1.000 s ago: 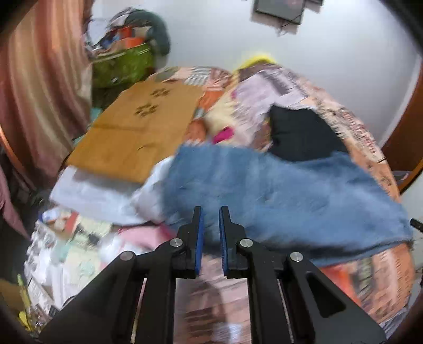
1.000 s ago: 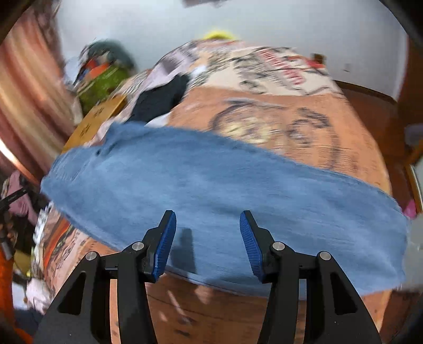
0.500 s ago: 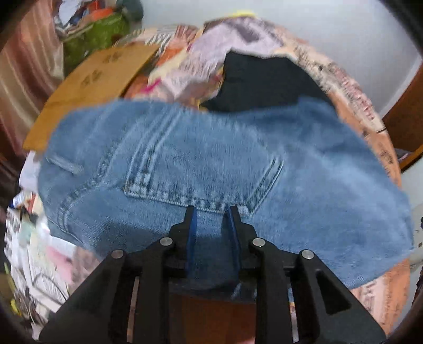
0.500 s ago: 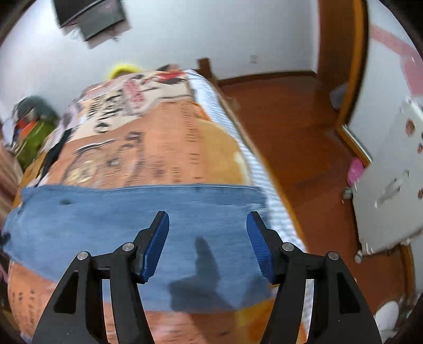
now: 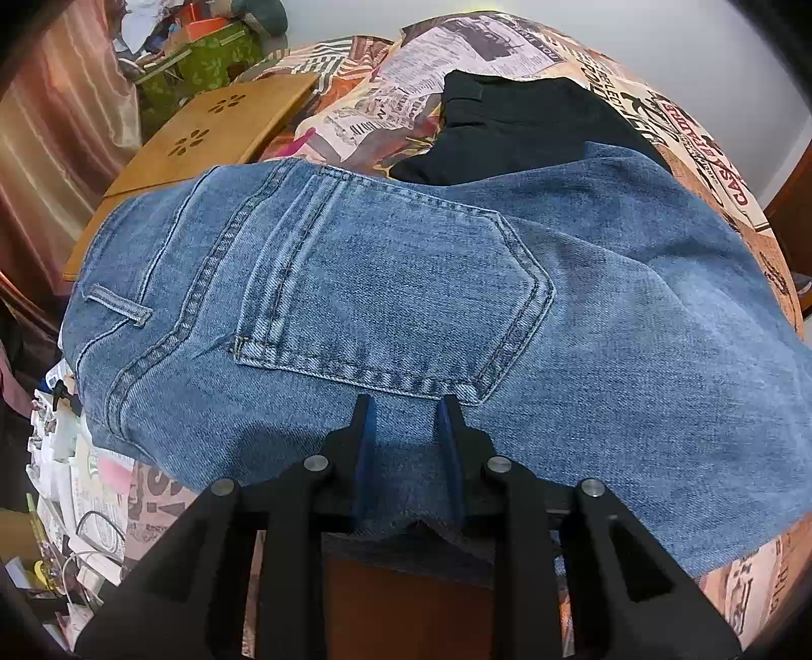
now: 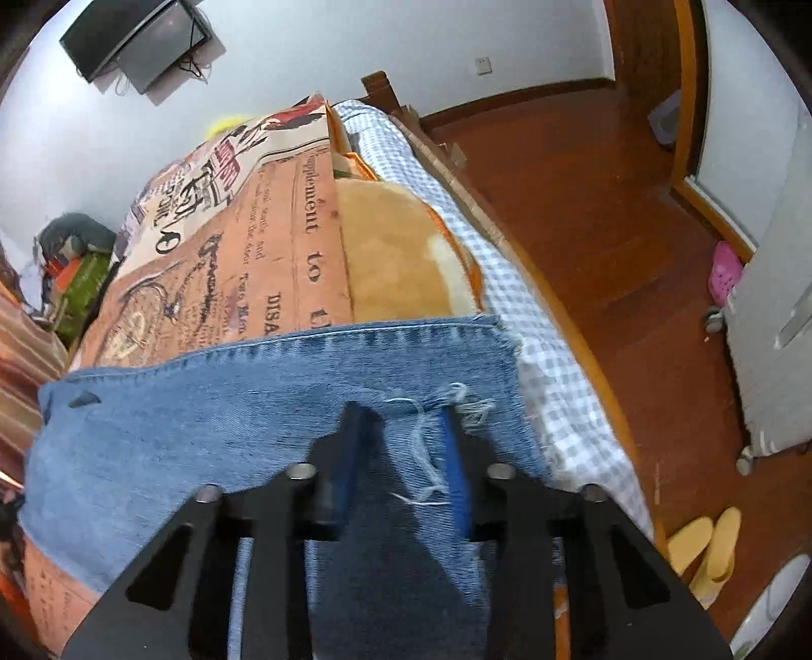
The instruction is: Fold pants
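Observation:
Blue jeans (image 5: pixel 396 284) lie flat across the bed with a back pocket facing up. My left gripper (image 5: pixel 406 406) stands just below that pocket, its jaws slightly apart, and the near edge of the denim runs between its fingers without being pinched. In the right wrist view the leg end of the jeans (image 6: pixel 203 406) hangs over the bed's side, its hem frayed with loose white threads. The jaws of my right gripper (image 6: pixel 403 414) are closing, with that frayed denim bunched between them and the pads pressing on it.
A black garment (image 5: pixel 533 122) lies behind the jeans on the newspaper-print bedcover (image 5: pixel 482 45). A wooden board (image 5: pixel 203 142) and a green box (image 5: pixel 203 56) sit at the far left. A checked sheet (image 6: pixel 558 406) edges the bed above the wooden floor (image 6: pixel 583 203), where yellow slippers (image 6: pixel 705 548) lie.
Both grippers came down onto the jeans. The left one, shut and empty before, parted its jaws over the waist edge. The right one swung to the leg hem and narrowed onto it.

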